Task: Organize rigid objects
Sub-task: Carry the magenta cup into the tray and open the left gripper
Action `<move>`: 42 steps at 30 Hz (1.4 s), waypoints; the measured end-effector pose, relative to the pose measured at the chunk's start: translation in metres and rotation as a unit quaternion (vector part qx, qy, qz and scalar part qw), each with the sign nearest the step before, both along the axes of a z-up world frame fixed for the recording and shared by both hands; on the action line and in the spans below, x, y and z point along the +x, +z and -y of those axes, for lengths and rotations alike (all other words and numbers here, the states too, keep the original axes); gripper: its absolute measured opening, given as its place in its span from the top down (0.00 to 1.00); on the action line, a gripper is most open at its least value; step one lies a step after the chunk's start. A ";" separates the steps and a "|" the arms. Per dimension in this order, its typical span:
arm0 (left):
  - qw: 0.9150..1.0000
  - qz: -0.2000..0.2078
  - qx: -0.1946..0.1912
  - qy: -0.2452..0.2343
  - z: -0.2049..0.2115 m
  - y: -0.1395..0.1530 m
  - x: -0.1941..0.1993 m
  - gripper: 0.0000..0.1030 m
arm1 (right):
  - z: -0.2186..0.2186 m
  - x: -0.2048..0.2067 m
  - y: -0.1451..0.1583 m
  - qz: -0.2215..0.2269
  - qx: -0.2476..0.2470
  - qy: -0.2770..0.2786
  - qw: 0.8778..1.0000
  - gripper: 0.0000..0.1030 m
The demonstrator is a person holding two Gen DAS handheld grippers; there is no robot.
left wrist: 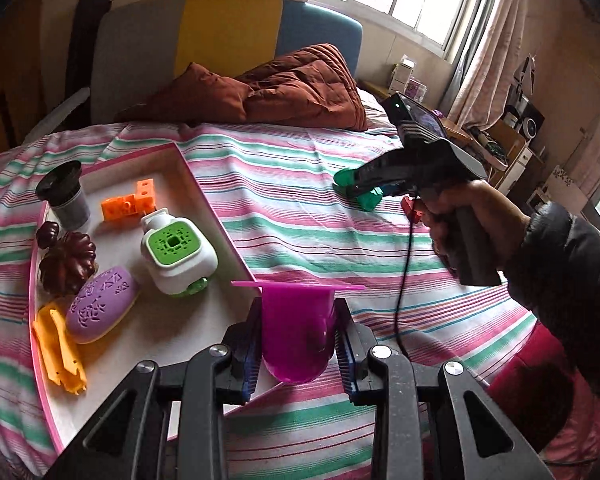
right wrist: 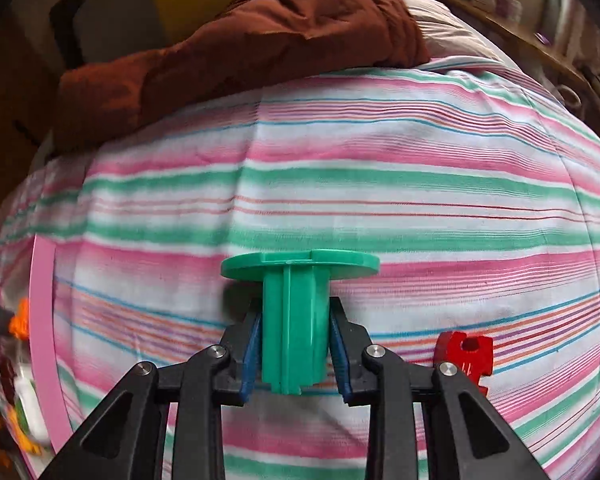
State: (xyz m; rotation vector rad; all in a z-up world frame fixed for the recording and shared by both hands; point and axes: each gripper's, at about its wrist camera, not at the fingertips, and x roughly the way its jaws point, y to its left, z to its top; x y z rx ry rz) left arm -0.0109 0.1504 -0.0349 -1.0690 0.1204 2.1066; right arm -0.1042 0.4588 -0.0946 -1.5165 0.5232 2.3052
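Tray rim [left wrist: 204, 196] beside left gripper [left wrist: 298, 344], striped bedsheet [left wrist: 300, 216] beyond

left wrist: we look steeply down past our fingers, close over the pink-rimmed tray [left wrist: 204, 184] and striped bedsheet [left wrist: 300, 216] | right wrist: we face down, nearer the sheet | shared: sheet, tray edge, brown quilt [left wrist: 300, 84]
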 end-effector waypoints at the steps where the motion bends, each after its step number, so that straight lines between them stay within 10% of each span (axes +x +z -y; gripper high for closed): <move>1: 1.000 0.002 0.000 0.006 0.004 0.000 -0.001 0.69 | 0.007 0.005 0.000 0.006 0.004 0.021 1.000 0.71; 22: 0.983 0.014 -0.010 0.185 0.130 -0.002 -0.016 0.69 | 0.073 0.072 -0.005 -0.015 0.047 0.128 0.990 0.71; 42: 0.983 -0.034 -0.057 0.173 0.111 0.009 -0.003 0.68 | 0.082 0.078 -0.005 -0.020 0.105 0.157 0.982 0.71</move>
